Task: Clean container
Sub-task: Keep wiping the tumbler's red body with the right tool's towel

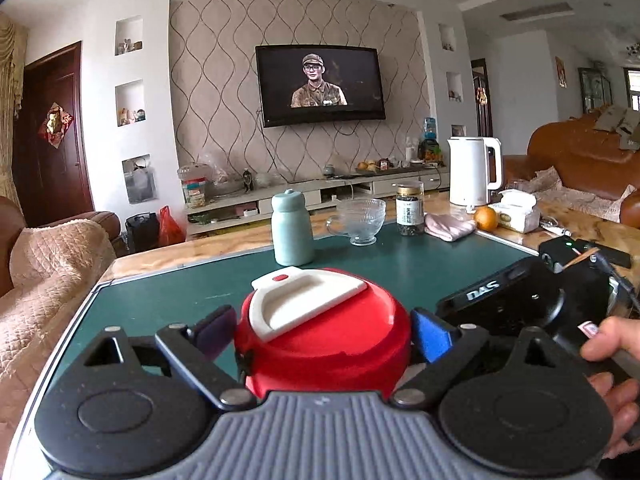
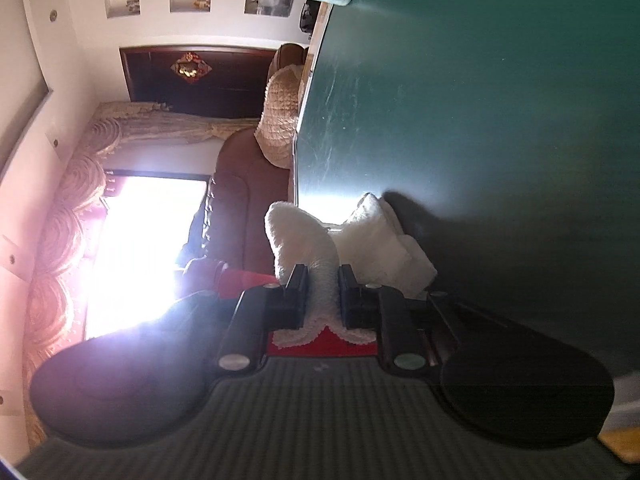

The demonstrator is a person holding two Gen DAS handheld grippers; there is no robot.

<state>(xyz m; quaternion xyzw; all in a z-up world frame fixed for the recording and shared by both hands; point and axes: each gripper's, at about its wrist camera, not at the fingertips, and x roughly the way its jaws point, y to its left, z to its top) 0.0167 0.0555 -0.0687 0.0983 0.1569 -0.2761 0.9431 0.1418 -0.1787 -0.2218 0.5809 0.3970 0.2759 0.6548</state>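
In the left wrist view the left gripper (image 1: 322, 334) sits low in the centre of the frame, its blue pads (image 1: 430, 338) pressed against either side of a red container (image 1: 324, 344), which has a white lid handle (image 1: 304, 300) on top; the jaws stand wide enough to take the container's full width and grip it. The container is over the green mat (image 1: 420, 264) on the table. Further up the frame stand a pale green bottle (image 1: 290, 230), a glass cup (image 1: 360, 220), a jar (image 1: 410, 208), a pink cloth (image 1: 448, 226), an orange (image 1: 486, 218), a tissue pack (image 1: 516, 210) and a white kettle (image 1: 474, 170). At the right edge is the black body of the right gripper (image 1: 532, 304), held by a hand (image 1: 612, 364). The right wrist view is turned on its side, with the mat (image 2: 480, 100) filling the right half. The right gripper (image 2: 324, 296), low centre, is nearly closed, pinching a white cloth (image 2: 304, 240) that bunches out above the fingers. A strip of red (image 2: 320, 344) shows just below the cloth.
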